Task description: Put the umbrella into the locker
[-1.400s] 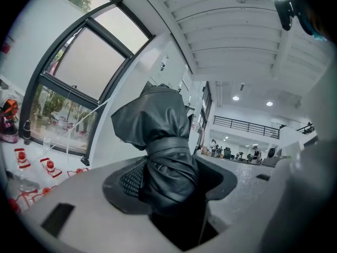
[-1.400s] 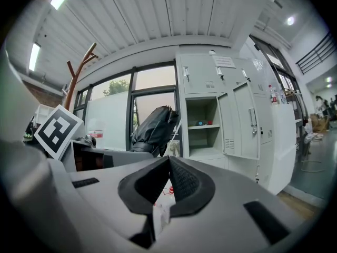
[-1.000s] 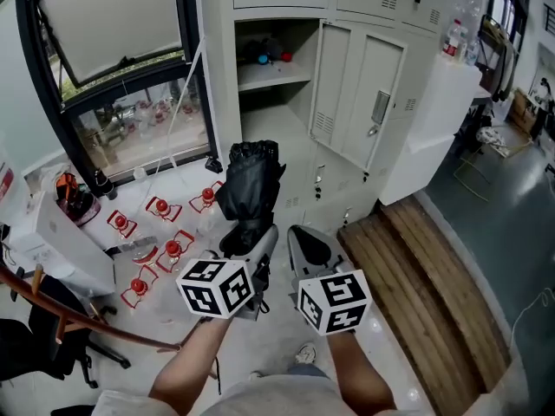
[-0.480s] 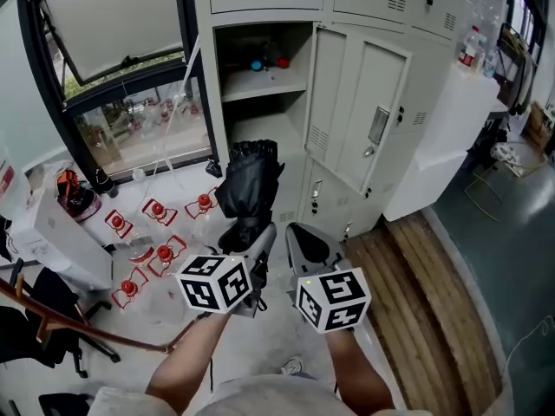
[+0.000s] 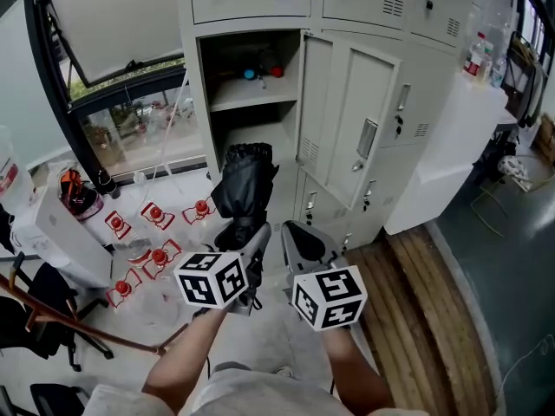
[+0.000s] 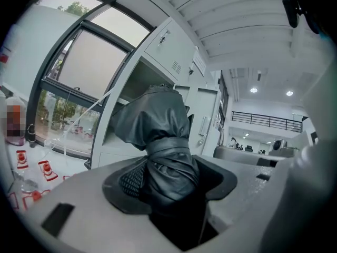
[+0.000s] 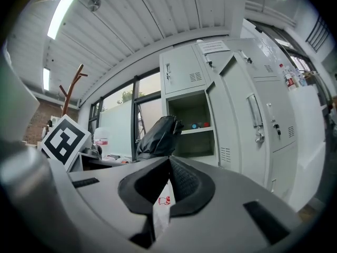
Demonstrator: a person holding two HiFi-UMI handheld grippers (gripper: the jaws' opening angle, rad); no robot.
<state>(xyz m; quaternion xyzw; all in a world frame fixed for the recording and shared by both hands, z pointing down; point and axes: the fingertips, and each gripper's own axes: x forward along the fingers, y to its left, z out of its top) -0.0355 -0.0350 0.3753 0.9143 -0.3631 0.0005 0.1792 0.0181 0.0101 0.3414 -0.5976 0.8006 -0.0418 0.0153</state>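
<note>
To the left of the left gripper, small red-and-white things are lying scattered on the floor below a dark-framed window. The left gripper is pinching a black folded umbrella low down, with both pads pressing on the wrapped fabric. The umbrella is standing up out of the jaws, and its bunched top is leaning slightly toward the locker. The locker's open compartment is facing the left gripper from just beyond the umbrella, with a shelf inside carrying small blue and red things. The umbrella is not yet inside it. Just beside the left gripper, on its right, the right gripper is hovering with its jaws pressed together and nothing between them. Ahead of the right gripper and to its right, the locker door is standing swung open.
</note>
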